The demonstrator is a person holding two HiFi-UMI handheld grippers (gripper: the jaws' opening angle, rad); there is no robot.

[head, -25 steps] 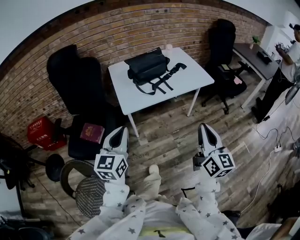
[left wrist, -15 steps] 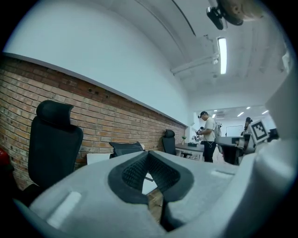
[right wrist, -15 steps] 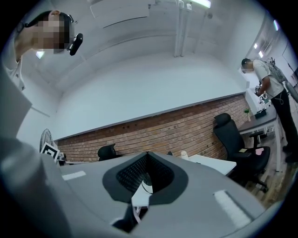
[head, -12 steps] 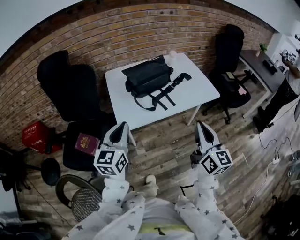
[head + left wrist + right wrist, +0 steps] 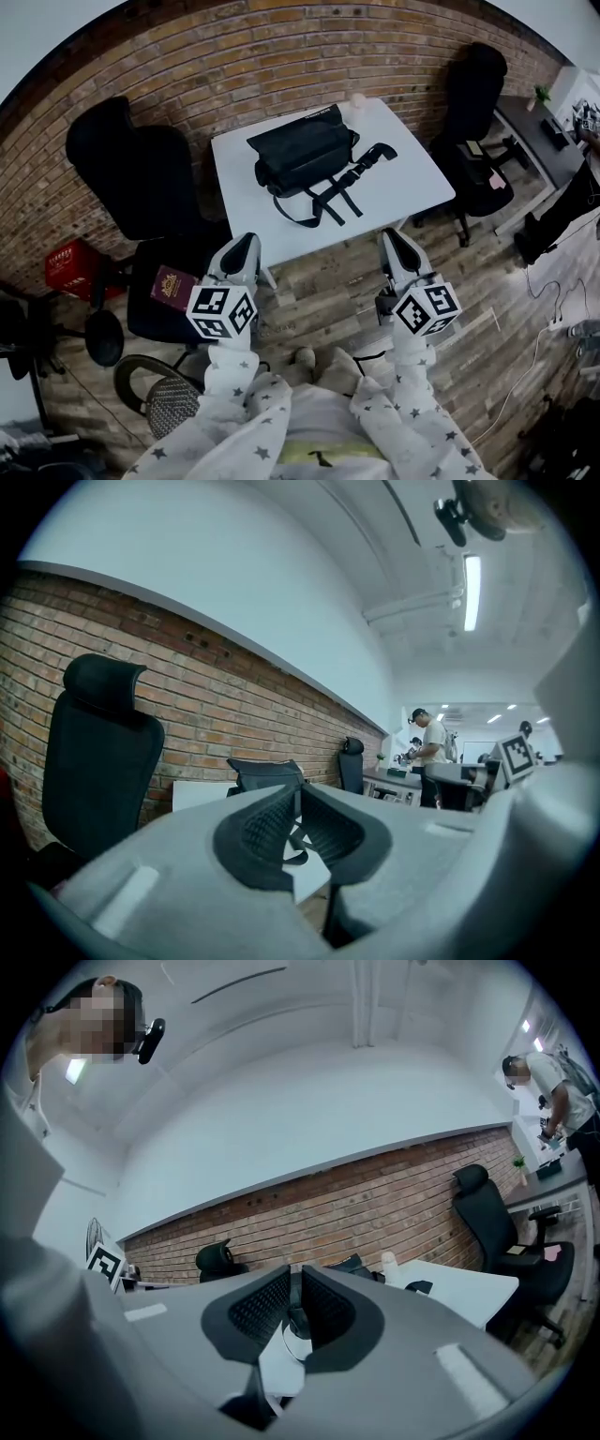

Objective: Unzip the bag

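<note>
A brick wall (image 5: 281,56) backs the room, above a wooden plank floor (image 5: 328,291). A white desk (image 5: 417,183) stands against the wall, with a black office chair (image 5: 141,178) to its left. The black bag (image 5: 300,150) lies on the desk toward the wall side, zipped, and its strap (image 5: 347,183) trails toward the near edge. Both claws hang over the floor, short of the desk and well apart from the bag. The right claw (image 5: 392,239) shows a narrow gap with nothing between its jaws, which have just been opening. The left claw (image 5: 246,242) shows only a hairline slit, also just opening and empty. A dark red book (image 5: 172,284) lies on a chair seat.
</note>
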